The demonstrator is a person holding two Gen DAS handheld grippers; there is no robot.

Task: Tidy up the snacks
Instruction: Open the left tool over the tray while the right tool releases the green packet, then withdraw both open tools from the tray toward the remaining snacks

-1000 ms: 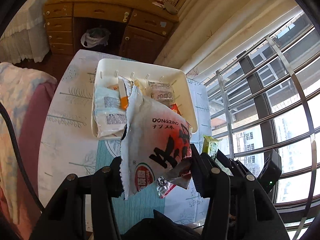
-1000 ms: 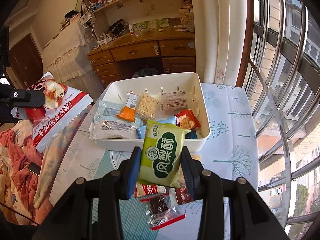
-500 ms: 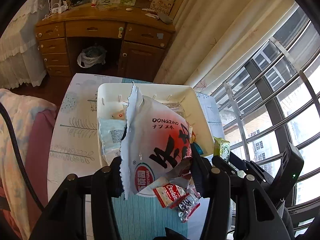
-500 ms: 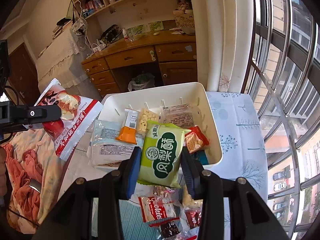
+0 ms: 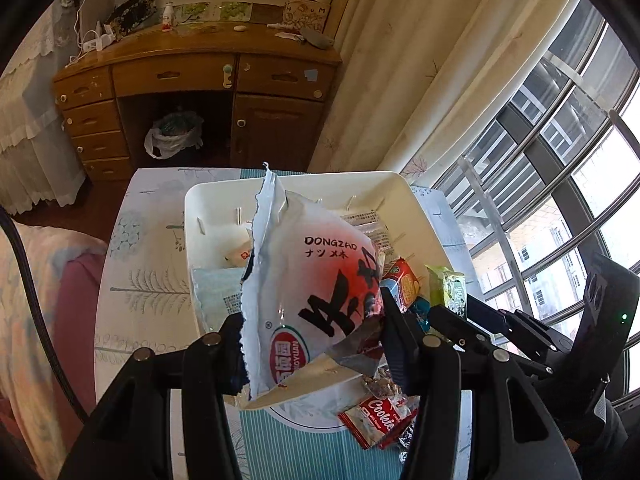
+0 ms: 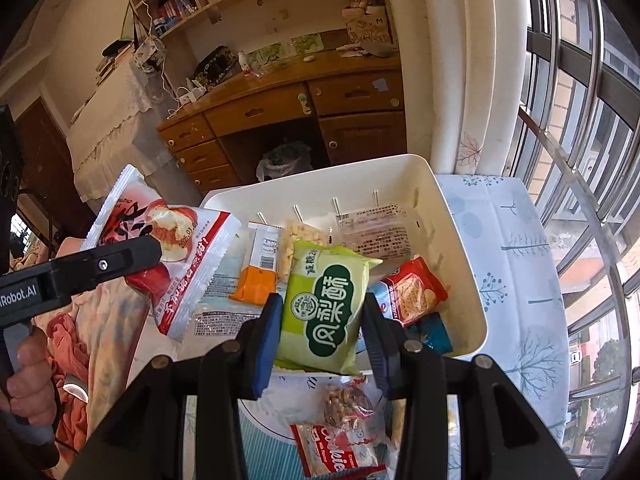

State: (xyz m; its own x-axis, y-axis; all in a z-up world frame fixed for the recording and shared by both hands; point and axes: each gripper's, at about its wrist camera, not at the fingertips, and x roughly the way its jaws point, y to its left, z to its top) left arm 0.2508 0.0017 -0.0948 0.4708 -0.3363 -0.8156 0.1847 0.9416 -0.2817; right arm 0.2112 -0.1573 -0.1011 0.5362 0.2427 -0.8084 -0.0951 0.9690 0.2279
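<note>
Both packets have travelled forward since a second ago, so the white bin now sits right under them. Your right hand-held gripper is clamped on the green pastry packet, which hangs upright over the near wall of the white bin. Your left hand-held gripper pinches the red-and-white jujube bag by its lower part, its torn top edge sticking up over the bin's left half. Inside the bin lie an orange-and-white sachet, a clear pack of pale puffs, a clear printed wrapper, a red cracker packet and a pale blue packet. On the tabletop, just before the bin's near wall, lie a red Cookie packet and a clear nut pack. Beyond the tabletop stands a wooden desk, with a barred window to the right.
</note>
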